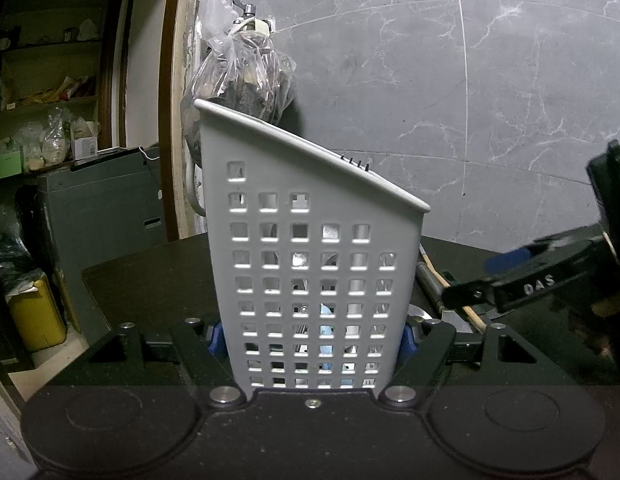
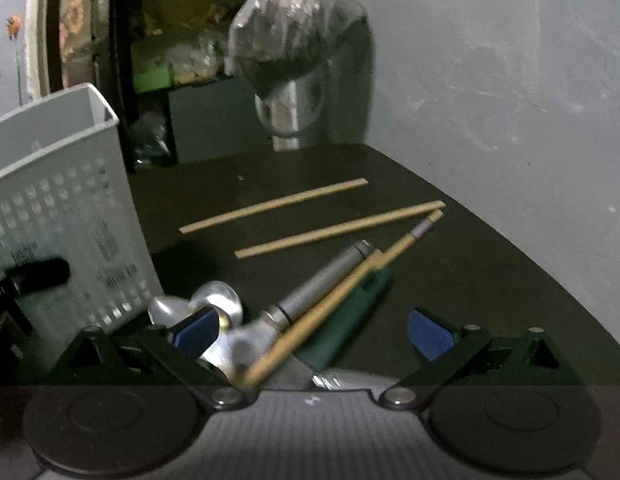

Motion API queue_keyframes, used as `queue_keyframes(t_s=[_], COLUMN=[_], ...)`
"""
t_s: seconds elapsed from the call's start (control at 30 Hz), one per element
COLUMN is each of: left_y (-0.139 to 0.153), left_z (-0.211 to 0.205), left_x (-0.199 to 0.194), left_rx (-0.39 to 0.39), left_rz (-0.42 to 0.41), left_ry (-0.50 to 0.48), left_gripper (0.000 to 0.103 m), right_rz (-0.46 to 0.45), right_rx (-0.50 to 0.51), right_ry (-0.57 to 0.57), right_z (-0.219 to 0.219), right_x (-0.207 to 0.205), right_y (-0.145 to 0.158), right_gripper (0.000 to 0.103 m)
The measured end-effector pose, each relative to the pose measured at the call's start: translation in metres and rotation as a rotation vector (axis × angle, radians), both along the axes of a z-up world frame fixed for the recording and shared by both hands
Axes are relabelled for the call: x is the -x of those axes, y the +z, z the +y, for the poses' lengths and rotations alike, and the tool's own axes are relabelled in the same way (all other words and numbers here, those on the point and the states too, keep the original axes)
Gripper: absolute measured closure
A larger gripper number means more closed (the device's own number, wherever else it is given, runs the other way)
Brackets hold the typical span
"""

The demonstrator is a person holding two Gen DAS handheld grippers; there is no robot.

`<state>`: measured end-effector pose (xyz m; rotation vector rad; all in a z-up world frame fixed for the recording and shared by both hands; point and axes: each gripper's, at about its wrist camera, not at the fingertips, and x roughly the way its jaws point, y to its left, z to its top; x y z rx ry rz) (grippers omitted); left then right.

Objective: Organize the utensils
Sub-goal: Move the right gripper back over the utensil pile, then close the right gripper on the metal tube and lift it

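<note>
My left gripper [image 1: 310, 340] is clamped on the white caddy [image 1: 310, 248], standing on the dark table [image 2: 449, 272]. My right gripper [image 2: 311, 332] has its jaws wide apart over the pile beside it: spoons [image 2: 218, 300], chopsticks [image 2: 337, 232], holding nothing.

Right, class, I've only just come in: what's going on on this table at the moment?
Someone is sorting utensils with two hand-held grippers. The left gripper is clamped on the white perforated plastic utensil holder, keeping it upright on the dark table. The right gripper hangs open over a heap of loose utensils: a metal spoon, a silver-handled tool and a wooden chopstick. Two more wooden chopsticks lie apart farther back.
</note>
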<state>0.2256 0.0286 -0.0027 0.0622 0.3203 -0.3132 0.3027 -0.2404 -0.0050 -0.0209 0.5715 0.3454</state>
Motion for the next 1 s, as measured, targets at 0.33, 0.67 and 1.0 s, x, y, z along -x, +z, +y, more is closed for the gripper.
queue_keyframes(t_s=[0.33, 0.67, 1.0], left_y=[0.000, 0.000, 0.000], left_z=[0.000, -0.001, -0.001], left_x=[-0.002, -0.003, -0.003], left_rx=[0.002, 0.001, 0.000], left_rz=[0.000, 0.000, 0.000], left_ry=[-0.003, -0.005, -0.007], left_gripper=[0.027, 0.027, 0.027], right_rz=[0.003, 0.097, 0.142], right_rx=[-0.034, 0.003, 0.043], right_ry=[0.080, -0.065, -0.067], right_z=[0.017, 0.019, 0.025], right_x=[-0.035, -0.075, -0.090], right_y=[0.009, 0.003, 0.001], right_gripper=[0.025, 0.043, 0.045])
